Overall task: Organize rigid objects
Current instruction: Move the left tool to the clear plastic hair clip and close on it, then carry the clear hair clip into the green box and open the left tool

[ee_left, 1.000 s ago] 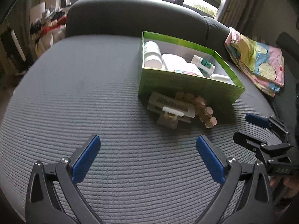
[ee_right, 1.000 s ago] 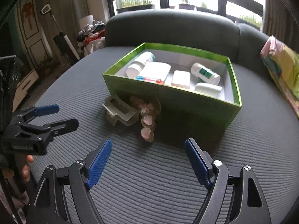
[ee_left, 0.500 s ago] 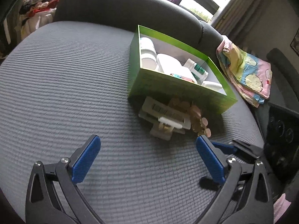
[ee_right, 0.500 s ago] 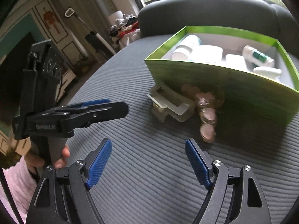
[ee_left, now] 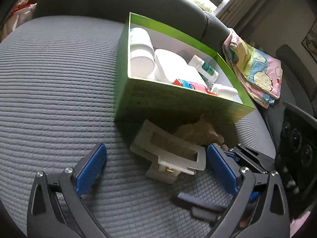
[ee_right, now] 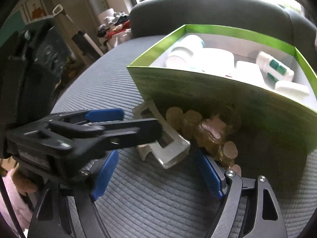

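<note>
A grey ribbed sofa seat [ee_left: 49, 83] carries everything here, with its dark backrest behind, a window above that, and a cartoon-print cloth [ee_left: 255, 71] off to the right. On the seat stands the green box [ee_left: 178, 101], already holding white bottles and small packs.

Just in front of the box's near wall lie the two things not yet put away: a translucent hair claw clip [ee_left: 168, 152] and, touching its right side, a brownish clear bag of small round pieces [ee_right: 214, 130]; what is in it I cannot tell.

The left claw [ee_left: 156, 172] is spread wide, gripping nothing, and the clip lies straight ahead between its blue pads, close in. The clip's long axis runs across the opening, slanting from far left to near right, so the pads would close on its ends.

The right claw [ee_right: 156, 176] also gapes empty, low over the seat, with the clip and bag ahead. From its view the left claw's fingers cross in front from the left, so the two sit very near each other. The left looks better lined up for the clip.
</note>
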`<state>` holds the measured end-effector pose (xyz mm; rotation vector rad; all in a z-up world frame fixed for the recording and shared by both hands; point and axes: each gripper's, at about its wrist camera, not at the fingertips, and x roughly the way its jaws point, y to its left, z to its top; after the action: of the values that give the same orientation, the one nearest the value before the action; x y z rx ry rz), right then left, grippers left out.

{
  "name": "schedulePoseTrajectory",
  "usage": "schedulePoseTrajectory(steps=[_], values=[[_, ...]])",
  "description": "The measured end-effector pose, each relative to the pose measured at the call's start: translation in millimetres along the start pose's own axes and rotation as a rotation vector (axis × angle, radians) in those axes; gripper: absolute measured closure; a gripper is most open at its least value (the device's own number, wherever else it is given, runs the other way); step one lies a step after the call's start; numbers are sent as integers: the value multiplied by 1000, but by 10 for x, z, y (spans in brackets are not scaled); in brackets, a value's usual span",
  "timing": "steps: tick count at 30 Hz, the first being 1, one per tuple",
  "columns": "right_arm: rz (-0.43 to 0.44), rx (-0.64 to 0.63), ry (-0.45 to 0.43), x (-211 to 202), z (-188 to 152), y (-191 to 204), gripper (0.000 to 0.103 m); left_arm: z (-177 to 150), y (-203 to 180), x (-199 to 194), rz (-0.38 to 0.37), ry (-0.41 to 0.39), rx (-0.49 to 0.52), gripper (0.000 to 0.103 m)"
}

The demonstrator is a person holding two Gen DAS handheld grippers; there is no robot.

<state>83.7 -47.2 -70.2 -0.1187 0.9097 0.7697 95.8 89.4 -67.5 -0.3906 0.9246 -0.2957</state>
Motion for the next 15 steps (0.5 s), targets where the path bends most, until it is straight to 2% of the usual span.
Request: schedulePoseTrajectory(steps=[2, 6, 7, 8, 9, 10, 15], values=[[-32, -46, -2, 30, -2, 80, 21, -6, 0, 2, -10, -6, 8, 4], [-32, -77, -7, 72, -15, 167, 21, -24, -28, 26, -56, 8, 23, 21], [-19, -84, -9, 80, -19, 190, 27, -42, -56, 37, -50, 9, 38, 22], [-4, -89, -6, 93, -24, 206, 45, -56, -79, 44, -55, 10, 50, 29], [9, -92, 1, 115, -24, 213, 53, -78, -100, 51, -75, 18, 55, 37], [9, -92, 1, 115, -24, 213, 57, -93, -110, 55, -73, 21, 60, 37], [61, -66, 14, 109, -30, 155, 58, -122, -85, 35, -87, 18, 37, 44]])
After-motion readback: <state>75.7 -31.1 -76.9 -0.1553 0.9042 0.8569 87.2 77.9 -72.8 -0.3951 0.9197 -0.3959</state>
